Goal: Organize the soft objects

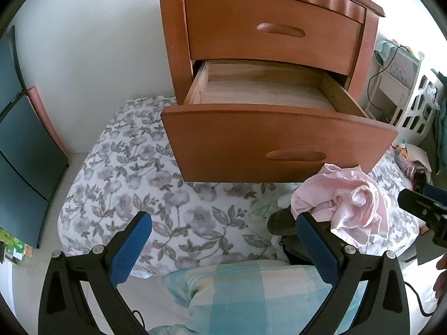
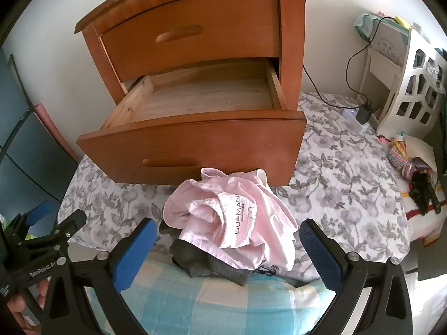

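Observation:
A crumpled pink garment [image 2: 232,220] with dark lettering lies on top of dark grey clothing [image 2: 206,262] on the floral bedspread [image 2: 343,173], just in front of the wooden nightstand's pulled-out lower drawer [image 2: 192,142], whose inside is bare wood. My right gripper [image 2: 226,245] is open, its blue pads on either side of the pile. In the left wrist view the pink garment [image 1: 343,201] lies to the right, and my left gripper [image 1: 223,234] is open above the bedspread [image 1: 134,167] with nothing between its fingers.
The nightstand's upper drawer [image 1: 273,30] is closed. A blue checked pillow [image 2: 212,304] lies at the near edge. A white slatted piece of furniture [image 2: 413,95], a cable and charger [image 2: 363,114] and small clutter [image 2: 413,164] fill the right side. Dark panels [image 1: 22,150] stand left.

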### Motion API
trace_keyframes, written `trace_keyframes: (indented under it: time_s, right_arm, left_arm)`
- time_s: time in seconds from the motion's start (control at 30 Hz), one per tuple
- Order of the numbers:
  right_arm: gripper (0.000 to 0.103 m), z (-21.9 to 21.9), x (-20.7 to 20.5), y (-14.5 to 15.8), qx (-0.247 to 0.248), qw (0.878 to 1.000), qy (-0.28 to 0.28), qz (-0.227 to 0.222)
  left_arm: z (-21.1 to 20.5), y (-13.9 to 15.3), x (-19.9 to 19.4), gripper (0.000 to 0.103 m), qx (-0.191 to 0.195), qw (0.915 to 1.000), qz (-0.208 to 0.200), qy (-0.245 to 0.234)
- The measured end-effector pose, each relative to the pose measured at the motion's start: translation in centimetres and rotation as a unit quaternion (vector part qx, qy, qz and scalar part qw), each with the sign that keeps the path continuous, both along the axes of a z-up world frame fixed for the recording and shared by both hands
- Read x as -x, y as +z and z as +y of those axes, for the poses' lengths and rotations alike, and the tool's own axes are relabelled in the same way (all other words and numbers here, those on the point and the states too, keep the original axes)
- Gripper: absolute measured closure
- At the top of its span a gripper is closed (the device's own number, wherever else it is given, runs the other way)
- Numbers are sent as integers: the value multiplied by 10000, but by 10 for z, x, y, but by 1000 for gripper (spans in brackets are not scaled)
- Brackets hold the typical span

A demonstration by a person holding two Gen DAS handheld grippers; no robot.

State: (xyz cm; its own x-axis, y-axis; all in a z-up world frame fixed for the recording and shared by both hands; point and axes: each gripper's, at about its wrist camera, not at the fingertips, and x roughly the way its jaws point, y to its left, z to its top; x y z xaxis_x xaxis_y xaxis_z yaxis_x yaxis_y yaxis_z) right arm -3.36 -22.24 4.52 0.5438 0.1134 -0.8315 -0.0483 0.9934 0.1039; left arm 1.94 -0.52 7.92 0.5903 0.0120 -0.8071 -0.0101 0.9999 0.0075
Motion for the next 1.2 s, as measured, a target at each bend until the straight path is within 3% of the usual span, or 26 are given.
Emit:
trace_keyframes:
  time_s: [1.2]
  right_arm:
    - [0,2,0,-4,48,9999,-60,97]
  left_arm:
    - [5,-5,-3,0,-140,9996,94,238]
